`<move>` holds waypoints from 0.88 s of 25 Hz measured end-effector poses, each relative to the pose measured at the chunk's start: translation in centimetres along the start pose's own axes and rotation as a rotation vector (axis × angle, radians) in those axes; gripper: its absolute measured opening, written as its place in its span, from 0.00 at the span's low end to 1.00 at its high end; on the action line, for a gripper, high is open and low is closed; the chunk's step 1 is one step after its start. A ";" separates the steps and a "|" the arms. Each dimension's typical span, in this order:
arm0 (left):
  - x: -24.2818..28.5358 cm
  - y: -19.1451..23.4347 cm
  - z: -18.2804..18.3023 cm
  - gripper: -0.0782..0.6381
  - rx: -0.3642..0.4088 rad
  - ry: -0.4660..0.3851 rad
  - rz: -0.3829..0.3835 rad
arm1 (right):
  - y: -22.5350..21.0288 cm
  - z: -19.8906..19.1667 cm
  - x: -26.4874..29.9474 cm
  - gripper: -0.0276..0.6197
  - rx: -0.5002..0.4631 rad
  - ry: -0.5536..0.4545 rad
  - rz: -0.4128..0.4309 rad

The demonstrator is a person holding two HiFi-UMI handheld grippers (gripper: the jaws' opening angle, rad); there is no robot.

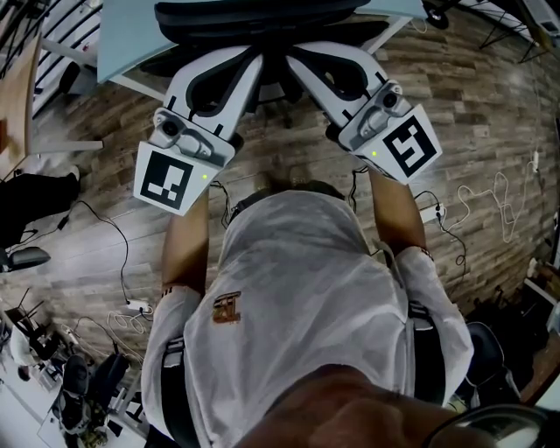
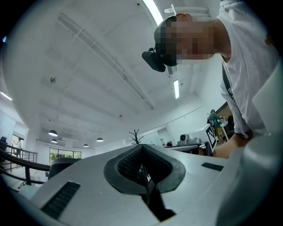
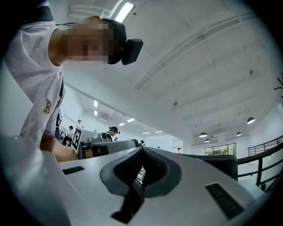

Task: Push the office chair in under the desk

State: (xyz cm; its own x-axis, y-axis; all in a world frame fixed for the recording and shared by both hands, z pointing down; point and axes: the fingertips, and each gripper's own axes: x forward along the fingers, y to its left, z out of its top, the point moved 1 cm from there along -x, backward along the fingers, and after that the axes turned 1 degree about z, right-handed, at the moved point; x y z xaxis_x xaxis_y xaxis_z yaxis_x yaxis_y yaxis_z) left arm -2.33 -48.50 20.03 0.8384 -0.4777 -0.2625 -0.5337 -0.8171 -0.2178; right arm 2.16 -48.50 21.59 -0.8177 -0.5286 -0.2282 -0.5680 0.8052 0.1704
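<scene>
Office chair (image 1: pixel 262 19) is seen at the top of the head view: black backrest with a curved upper edge, dark column and base below it, over the wood-plank floor (image 1: pixel 490 114). Its backrest overlaps the near edge of the pale blue desk (image 1: pixel 131 44); the seat is hidden. Left gripper (image 1: pixel 252 63) and right gripper (image 1: pixel 299 63) are held side by side, tips at the backrest; contact cannot be confirmed. Both claws are closed, pads together, nothing clamped. Cables (image 1: pixel 477 206) are strewn on the floor.
</scene>
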 end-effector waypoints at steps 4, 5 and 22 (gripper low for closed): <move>0.1 -0.3 -0.3 0.13 -0.001 0.010 -0.008 | 0.3 -0.3 0.0 0.09 0.000 0.013 0.002; 0.0 -0.3 -0.3 0.13 -0.002 0.012 -0.009 | 0.4 -0.3 0.0 0.09 0.002 0.014 0.003; -0.9 -0.9 -0.7 0.13 -0.015 0.035 -0.008 | 1.2 -0.7 -0.8 0.09 0.022 0.030 0.007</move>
State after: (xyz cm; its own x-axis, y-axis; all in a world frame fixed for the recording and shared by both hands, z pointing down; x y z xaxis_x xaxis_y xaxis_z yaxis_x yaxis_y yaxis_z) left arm -2.48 -47.55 21.12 0.8461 -0.4820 -0.2276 -0.5255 -0.8256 -0.2055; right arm 2.08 -47.28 22.67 -0.8242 -0.5305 -0.1984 -0.5605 0.8143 0.1509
